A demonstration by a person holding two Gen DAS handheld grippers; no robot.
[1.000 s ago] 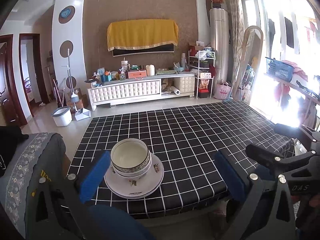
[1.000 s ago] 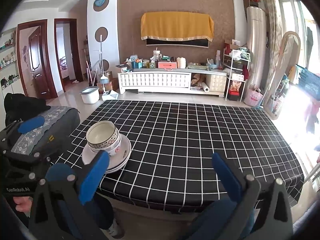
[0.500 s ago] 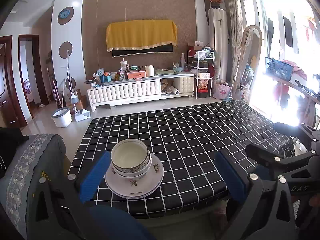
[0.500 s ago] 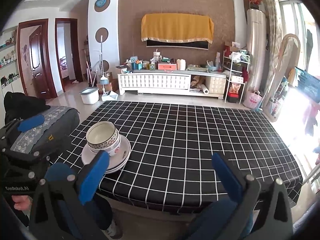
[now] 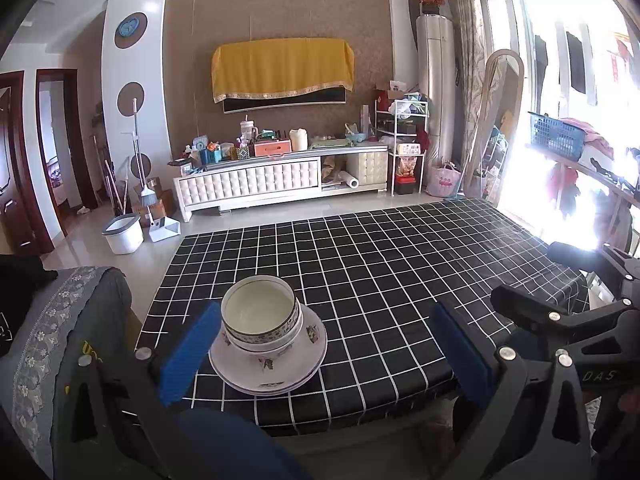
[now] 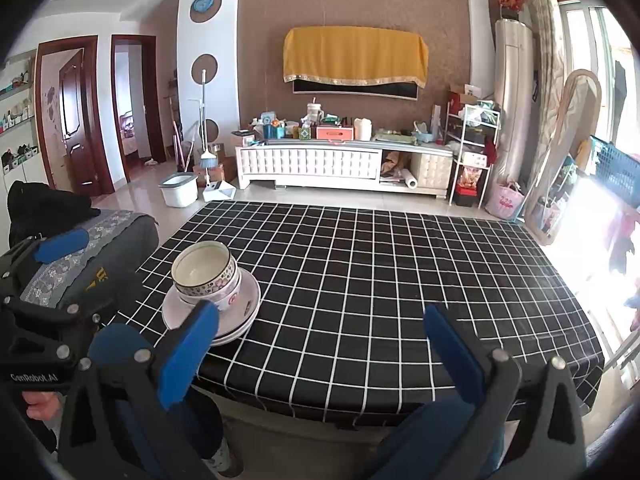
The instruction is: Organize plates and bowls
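Left gripper (image 5: 324, 354): jaws wide, nothing between the blue pads, held off the near edge of the table. Right gripper (image 6: 320, 350): same, jaws wide and empty, also short of the near edge.

Dish stack sits at the near-left corner of the table (image 5: 400, 264), just ahead of the left gripper's left pad. Bottom to top: stacked plates (image 5: 268, 364), white with small floral prints, then nested bowls (image 5: 260, 316), cream inside, patterned band round the rim. Right wrist view shows at least two plates (image 6: 240, 312) and two bowls (image 6: 206, 270), pink flower on the lower bowl. Stack upright; the top bowl holds nothing.

Table has a black cloth with a white grid, otherwise bare. Grey-covered chair (image 5: 52, 320) just left of the table. Beyond: tile floor, white TV cabinet (image 5: 280, 178) cluttered on top, TV under a yellow cloth (image 5: 282, 66), mop bucket (image 5: 122, 234), metal shelf rack (image 5: 402, 144), bright window on the right, dark-framed doors (image 6: 80, 112) on the left.
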